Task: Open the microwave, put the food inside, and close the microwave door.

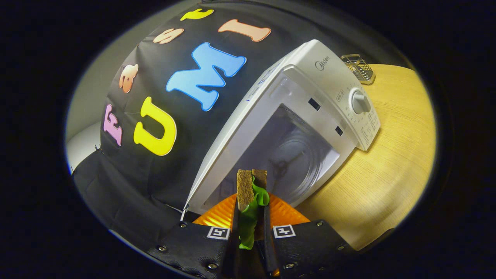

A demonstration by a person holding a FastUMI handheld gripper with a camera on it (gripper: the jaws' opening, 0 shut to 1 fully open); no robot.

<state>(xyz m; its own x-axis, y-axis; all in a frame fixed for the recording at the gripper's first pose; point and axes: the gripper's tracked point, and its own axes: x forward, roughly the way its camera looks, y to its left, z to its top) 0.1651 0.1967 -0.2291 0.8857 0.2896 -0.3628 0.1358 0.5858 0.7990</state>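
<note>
The gripper (250,217) was clamped on a brown-bread sandwich with green lettuce (251,193), both fingers pressing it. At twelve o'clock beyond it stood the white microwave (310,116), its cavity open, on the wooden table (387,166).

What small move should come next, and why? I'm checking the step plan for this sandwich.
Probably carry the brown-bread sandwich with green lettuce forward into the white microwave. The gripper is shut on it, and the open cavity with its glass turntable lies just ahead.
</note>
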